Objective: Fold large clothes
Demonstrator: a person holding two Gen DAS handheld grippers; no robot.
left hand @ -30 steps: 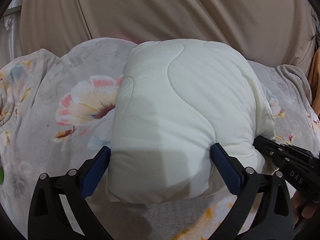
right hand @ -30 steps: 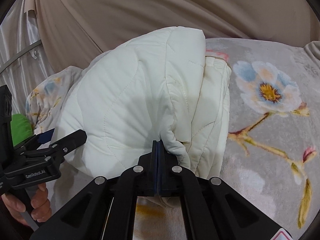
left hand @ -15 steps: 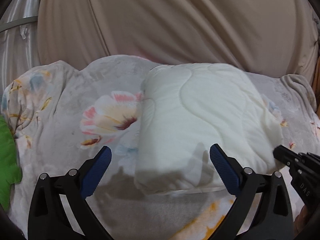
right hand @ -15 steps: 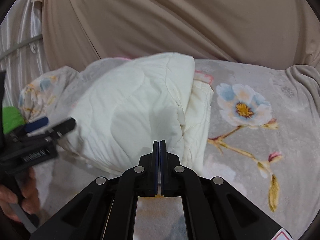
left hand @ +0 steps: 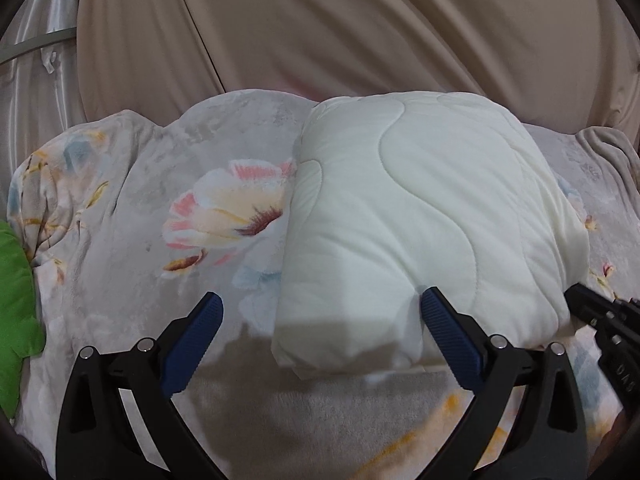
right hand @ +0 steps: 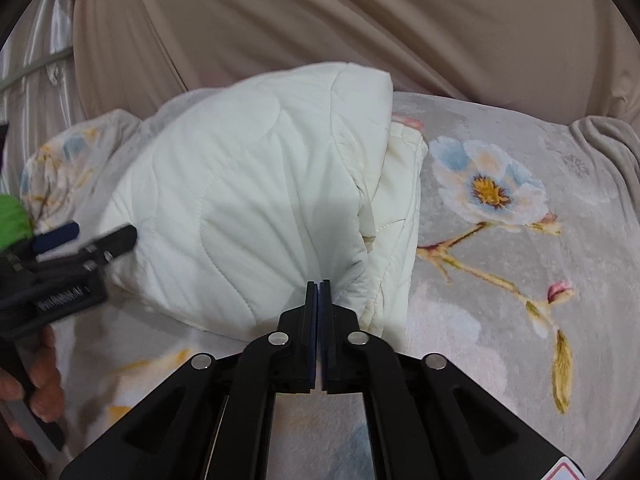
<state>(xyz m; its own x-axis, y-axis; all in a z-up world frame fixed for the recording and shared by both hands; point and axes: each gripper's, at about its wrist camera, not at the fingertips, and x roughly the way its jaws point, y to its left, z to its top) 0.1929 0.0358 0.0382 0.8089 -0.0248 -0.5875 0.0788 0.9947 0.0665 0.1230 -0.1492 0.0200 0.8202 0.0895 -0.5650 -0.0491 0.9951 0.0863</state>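
Observation:
A folded cream quilted garment [left hand: 420, 208] lies as a thick bundle on the floral blanket [left hand: 140, 200]. My left gripper [left hand: 320, 298] is open wide just before the bundle's near left corner, and its right finger [left hand: 444, 320] overlaps the near edge. The right wrist view shows the same garment [right hand: 240, 200] with its stacked folded layers on the right side. My right gripper [right hand: 319, 285] points at the near edge; its jaws are parting by a hairline, nothing between them. The left gripper [right hand: 96, 234] shows at that view's left, held by a hand [right hand: 40, 380].
A beige draped cloth [left hand: 360, 32] rises behind the blanket. Something bright green [left hand: 16, 288] lies at the far left edge. Pale satin fabric and a metal rail [left hand: 32, 44] stand at the back left. Bare blanket with a blue flower [right hand: 488, 188] spreads right of the bundle.
Both grippers have drawn back from the garment. The left jaws no longer straddle the bundle's near end. The right jaws have left the fold edge they were closed against.

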